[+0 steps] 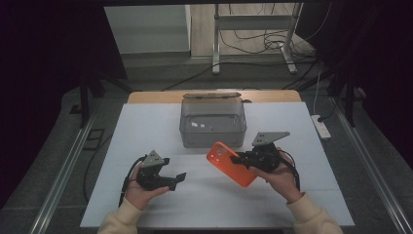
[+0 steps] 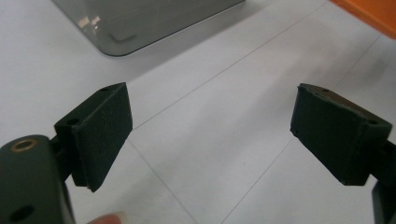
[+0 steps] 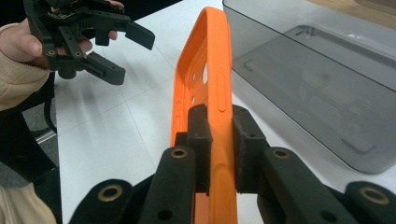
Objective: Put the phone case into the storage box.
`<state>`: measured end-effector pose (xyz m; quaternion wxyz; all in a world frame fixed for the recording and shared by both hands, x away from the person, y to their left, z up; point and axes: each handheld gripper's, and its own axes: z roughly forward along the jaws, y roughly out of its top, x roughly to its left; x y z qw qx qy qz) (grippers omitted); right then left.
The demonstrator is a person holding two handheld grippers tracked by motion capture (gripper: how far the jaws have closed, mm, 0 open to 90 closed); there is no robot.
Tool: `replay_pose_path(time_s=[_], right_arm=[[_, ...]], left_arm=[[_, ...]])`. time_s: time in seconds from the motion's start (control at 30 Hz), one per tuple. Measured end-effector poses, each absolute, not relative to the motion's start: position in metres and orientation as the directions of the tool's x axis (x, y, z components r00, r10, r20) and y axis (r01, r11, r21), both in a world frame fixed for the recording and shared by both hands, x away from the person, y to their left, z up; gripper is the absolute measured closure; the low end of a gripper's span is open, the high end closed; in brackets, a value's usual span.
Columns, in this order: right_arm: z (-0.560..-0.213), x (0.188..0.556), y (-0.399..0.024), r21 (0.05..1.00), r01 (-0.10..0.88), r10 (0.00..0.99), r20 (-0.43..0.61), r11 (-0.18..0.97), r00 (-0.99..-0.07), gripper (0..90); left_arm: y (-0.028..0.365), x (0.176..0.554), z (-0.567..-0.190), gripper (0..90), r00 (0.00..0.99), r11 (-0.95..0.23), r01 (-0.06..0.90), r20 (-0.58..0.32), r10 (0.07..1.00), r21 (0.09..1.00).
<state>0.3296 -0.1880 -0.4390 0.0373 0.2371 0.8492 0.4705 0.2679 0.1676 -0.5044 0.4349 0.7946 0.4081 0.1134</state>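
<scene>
An orange phone case (image 1: 230, 163) is held clear of the white table by my right gripper (image 1: 242, 159), which is shut on one long edge of it. In the right gripper view the phone case (image 3: 205, 74) stands on edge and runs away from the camera, with both black pads (image 3: 201, 135) pressed on its rim. My left gripper (image 1: 176, 179) hovers to the left over the table, jaws wide open and nothing between them; its pads (image 2: 105, 133) frame bare table. The left gripper (image 3: 119, 51) also appears in the right gripper view at upper left.
A smoky clear plastic box (image 1: 213, 123) stands open at the table's middle back, its lid tilted up behind it. The white table (image 1: 146, 126) has bare room on both sides. A power strip (image 1: 321, 126) lies off the table's right edge.
</scene>
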Motion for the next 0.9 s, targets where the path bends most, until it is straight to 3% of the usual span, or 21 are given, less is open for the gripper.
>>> replay_pose_path(time_s=[0.9], right_arm=[[-0.438,0.330,-0.188,0.819,0.361,0.466,0.132,0.446,-0.875,79.5]], left_arm=[[0.192,0.255,-0.518,12.4,0.591,-0.282,0.556,-0.134,0.796,0.782]])
